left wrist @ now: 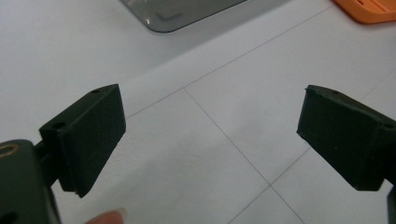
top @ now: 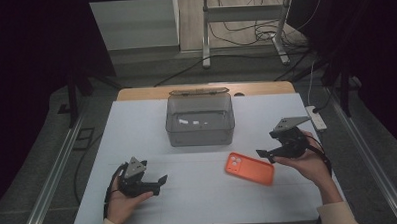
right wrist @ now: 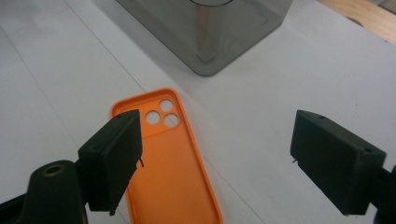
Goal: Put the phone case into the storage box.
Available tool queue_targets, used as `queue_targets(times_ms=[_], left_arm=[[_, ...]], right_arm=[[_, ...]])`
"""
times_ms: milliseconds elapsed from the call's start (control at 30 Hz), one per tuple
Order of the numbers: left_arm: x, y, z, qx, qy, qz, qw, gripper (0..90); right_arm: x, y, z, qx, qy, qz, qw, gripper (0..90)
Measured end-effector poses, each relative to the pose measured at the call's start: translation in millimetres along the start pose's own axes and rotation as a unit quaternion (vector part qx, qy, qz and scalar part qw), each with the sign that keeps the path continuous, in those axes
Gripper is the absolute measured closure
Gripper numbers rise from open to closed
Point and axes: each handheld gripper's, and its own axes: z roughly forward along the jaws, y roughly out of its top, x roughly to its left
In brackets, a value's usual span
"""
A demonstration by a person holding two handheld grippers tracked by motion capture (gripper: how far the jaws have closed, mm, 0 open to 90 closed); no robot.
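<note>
Item: grey bin (top: 200, 121), translucent (contents unclear), stands beyond both grippers. Orange phone case (right wrist: 170, 163) lies flat, inside up, under the right gripper (right wrist: 215, 161), jaws spread, lens holes pointing toward the bin. Left gripper (left wrist: 210, 140): jaws spread, empty, over the table (left wrist: 205, 154).

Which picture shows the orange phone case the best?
The right gripper view: the orange phone case lies close, hollow side up, its three camera holes plain. The high view shows it whole but small, near the box. The left gripper view catches just a corner.
</note>
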Motion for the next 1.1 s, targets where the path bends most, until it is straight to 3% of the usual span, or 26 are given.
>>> queue_targets(times_ms=[500,1100], left_arm=[[-0.8,-0.2,1.1,0.007,0.000,0.006,1.0000,7.8],[-2.1,-0.4,1.5,0.010,-0.004,0.008,0.9999,8.0]], right_arm=[[-4.8,6.6,15.3,0.049,0.000,-0.008,0.9987,17.4],[-11.5,9.6,45.6,0.111,0.033,-0.028,0.9929,20.0]])
